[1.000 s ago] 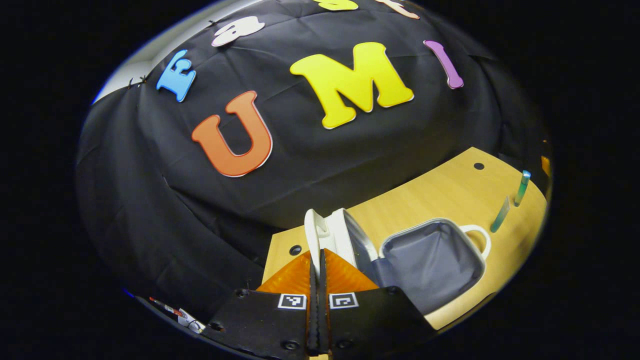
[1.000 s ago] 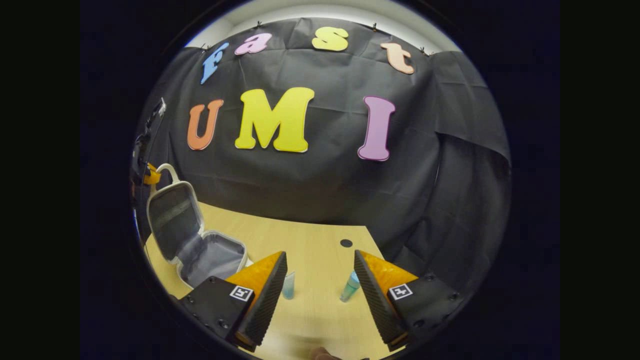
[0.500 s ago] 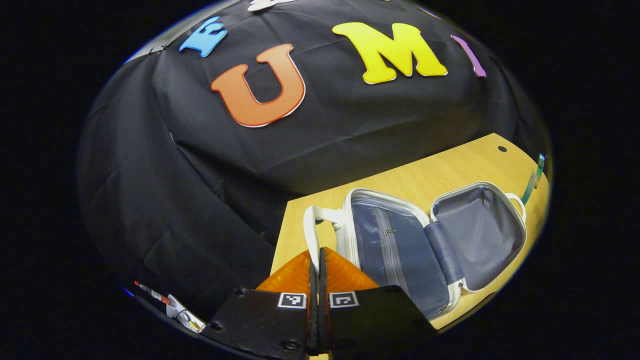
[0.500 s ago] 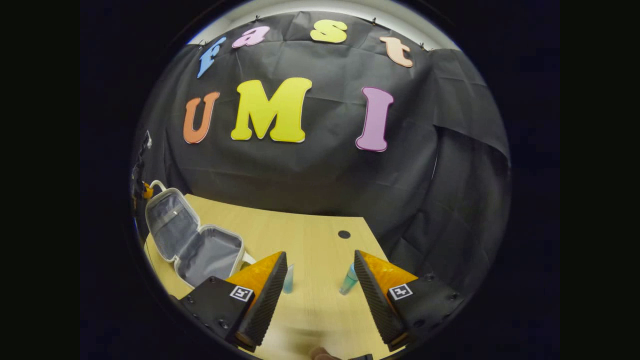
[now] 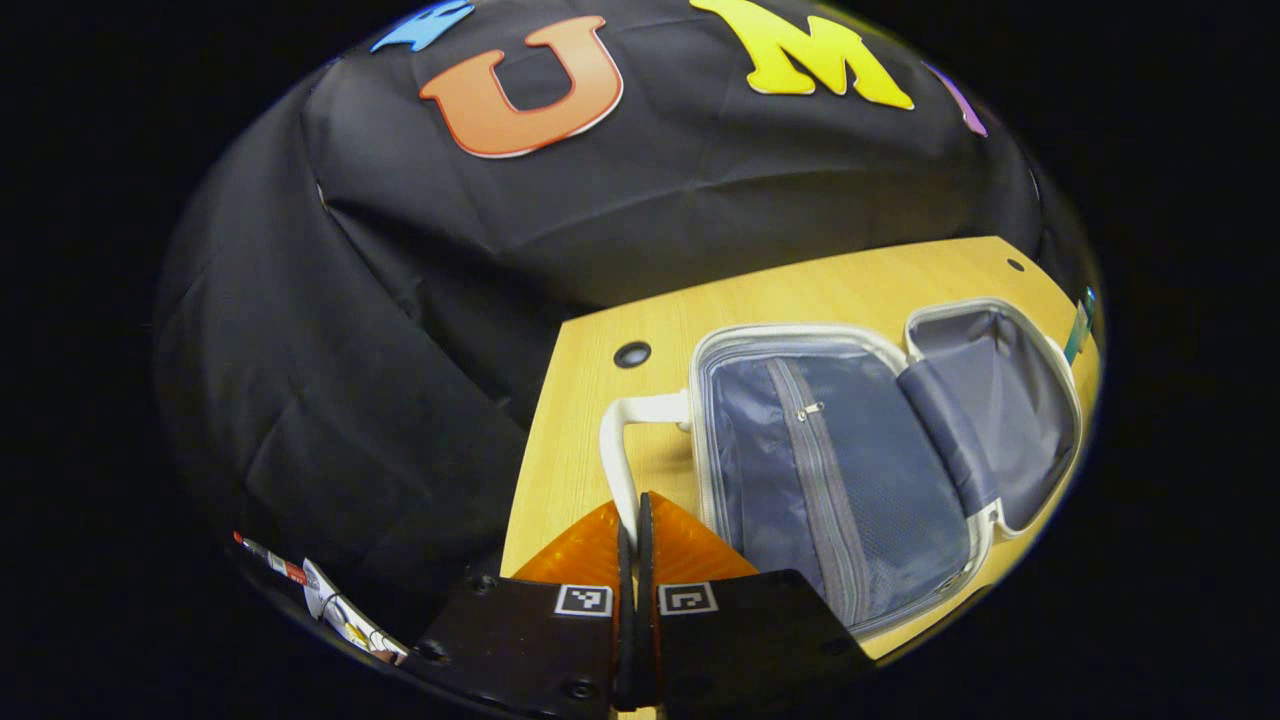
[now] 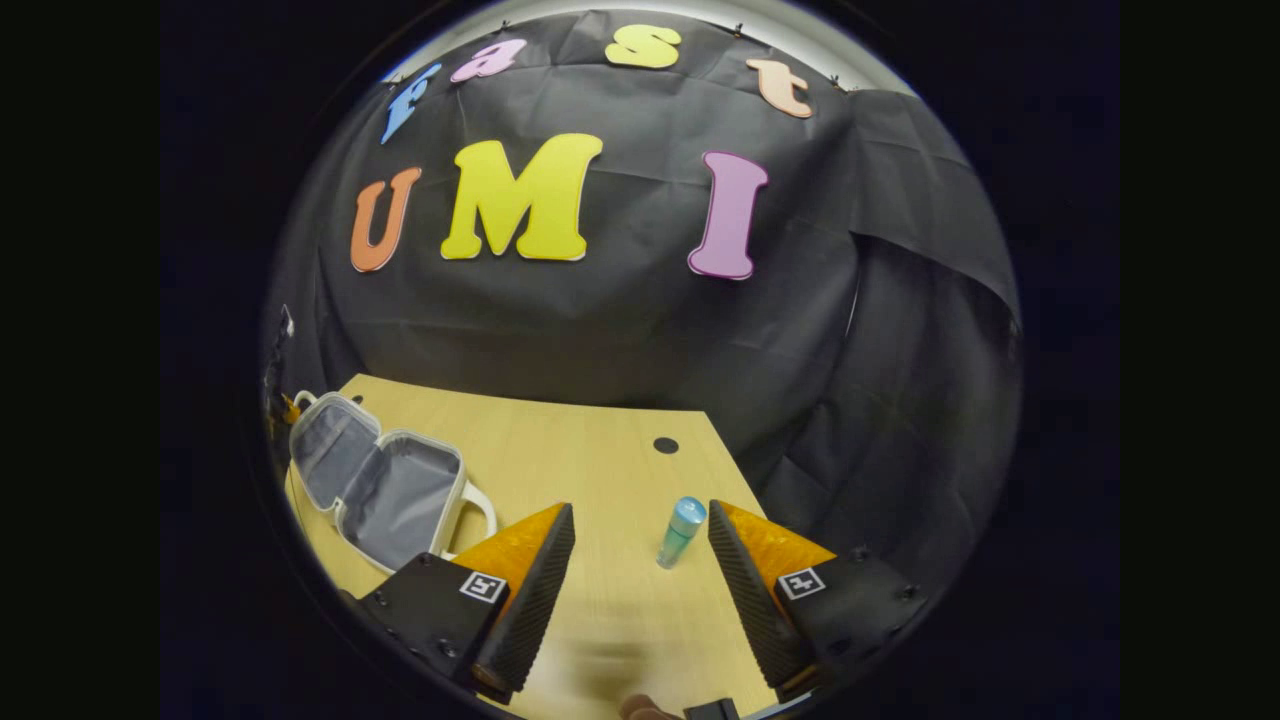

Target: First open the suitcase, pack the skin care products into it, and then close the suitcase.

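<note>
Where the left gripper view reaches its far right edge, a thin teal sliver (image 5: 1078, 328) shows beyond the suitcase, too narrow to tell what it is, and in the right gripper view the far half of the suitcase (image 6: 380, 482) runs into the dark left rim, where a small orange shape cannot be made out. One suitcase lies open on the wooden table (image 5: 800, 290), both lined halves facing up, so two halves can be counted: the nearer one (image 5: 830, 470), just right of the left gripper's tips, has a zip running down its lining, and the farther one (image 5: 1010, 400) lies beyond it to the right. Two white handles can be counted, one on each half. The left gripper (image 5: 632, 520) has its fingers pressed together on the white handle (image 5: 625, 450) of the nearer half, which rises straight ahead from between the tips. One teal bottle (image 6: 681, 531) stands upright on the table ahead of the right gripper (image 6: 640, 535), between its fingers but closer to the right one, apparently touching neither. That gripper's fingers stand wide apart and hold nothing. The suitcase sits well off to its left, with the second handle (image 6: 478, 510) turned toward the left finger.
</note>
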A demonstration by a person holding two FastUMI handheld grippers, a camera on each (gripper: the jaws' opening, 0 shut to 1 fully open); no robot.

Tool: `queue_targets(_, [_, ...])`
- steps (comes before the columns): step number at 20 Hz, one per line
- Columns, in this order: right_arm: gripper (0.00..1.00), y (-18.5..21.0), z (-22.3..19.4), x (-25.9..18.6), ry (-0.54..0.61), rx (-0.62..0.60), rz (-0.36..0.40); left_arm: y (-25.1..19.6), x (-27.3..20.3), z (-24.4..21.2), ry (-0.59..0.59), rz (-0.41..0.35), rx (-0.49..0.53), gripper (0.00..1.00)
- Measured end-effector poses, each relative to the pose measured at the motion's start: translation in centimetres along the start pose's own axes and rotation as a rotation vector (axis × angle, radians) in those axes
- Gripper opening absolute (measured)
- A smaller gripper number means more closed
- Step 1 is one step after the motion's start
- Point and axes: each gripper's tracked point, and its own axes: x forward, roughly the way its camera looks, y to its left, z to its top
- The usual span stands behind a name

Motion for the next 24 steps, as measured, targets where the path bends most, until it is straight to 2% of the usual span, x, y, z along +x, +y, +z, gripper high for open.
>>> queue_targets(7, [0.8,-0.8,-1.4,-0.9,0.029,-0.026,-0.025,-0.5,2.7,-2.5,0.009,-0.051,-0.063,0.05])
queue_targets(11, [0.8,-0.7,-1.9,-1.1,0.031,-0.048,-0.012,-0.5,3.0,-4.0,0.057,-0.049,-0.094,0.14])
queue_targets(12, [0.8,-0.8,-1.9,-0.9,0.03,-0.058,-0.006,-0.3,2.5,-4.3,0.059,-0.044,-0.103,0.3])
queue_targets(13, [0.8,-0.9,-2.0,-0.7,0.029,-0.063,0.001,-0.3,1.7,-4.0,0.038,-0.044,-0.116,0.4])
queue_targets(15, [0.8,-1.5,-2.1,-0.4,0.032,-0.057,0.01,0.3,0.2,-2.6,-0.009,0.008,-0.118,0.69])
queue_targets(17, [0.8,-1.9,-2.4,0.0,0.036,-0.032,0.02,-1.1,-1.4,-1.2,-0.035,-0.002,-0.125,0.98])
queue_targets(20, [0.8,-2.7,-3.1,0.8,0.049,-0.026,0.032,-5.9,-4.2,1.4,-0.081,-0.058,-0.121,0.98])
queue_targets(24, [0.8,-3.8,-3.7,1.6,0.062,-0.014,0.054,-14.4,-6.7,5.1,-0.14,-0.167,-0.088,0.98])
